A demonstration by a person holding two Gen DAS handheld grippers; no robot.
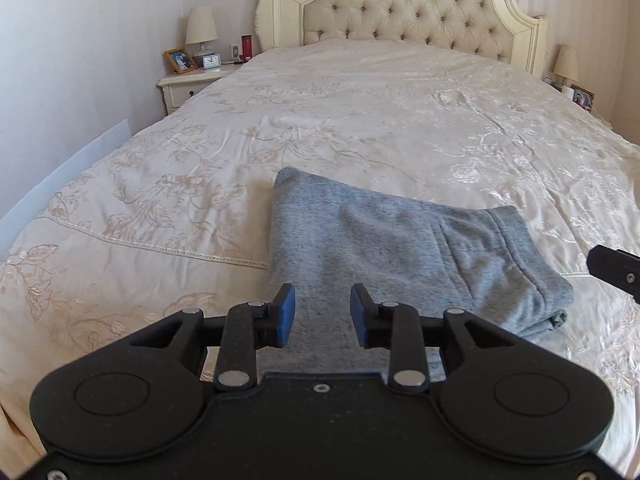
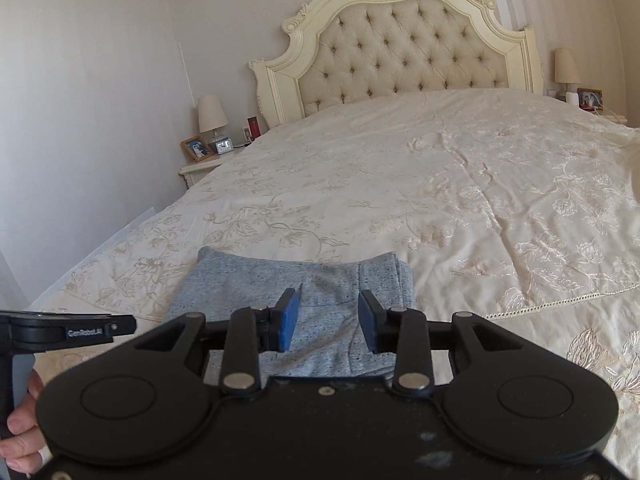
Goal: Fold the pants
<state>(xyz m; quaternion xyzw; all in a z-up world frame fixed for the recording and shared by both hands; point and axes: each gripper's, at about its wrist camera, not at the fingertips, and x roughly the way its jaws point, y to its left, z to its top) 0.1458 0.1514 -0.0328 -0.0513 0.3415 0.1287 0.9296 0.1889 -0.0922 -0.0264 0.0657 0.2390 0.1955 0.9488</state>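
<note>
While the grey pants (image 1: pixel 400 256) lie as a compact folded bundle near the foot of the bed (image 1: pixel 360 112), the left gripper (image 1: pixel 322 312) and right gripper (image 2: pixel 329 316) hover with jaws released and empty, suggesting only smoothing or withdrawal remains.

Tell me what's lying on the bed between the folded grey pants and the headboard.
Nothing: between the folded grey pants and the tufted headboard there is only bare embroidered cream bedspread, in both wrist views.
</note>
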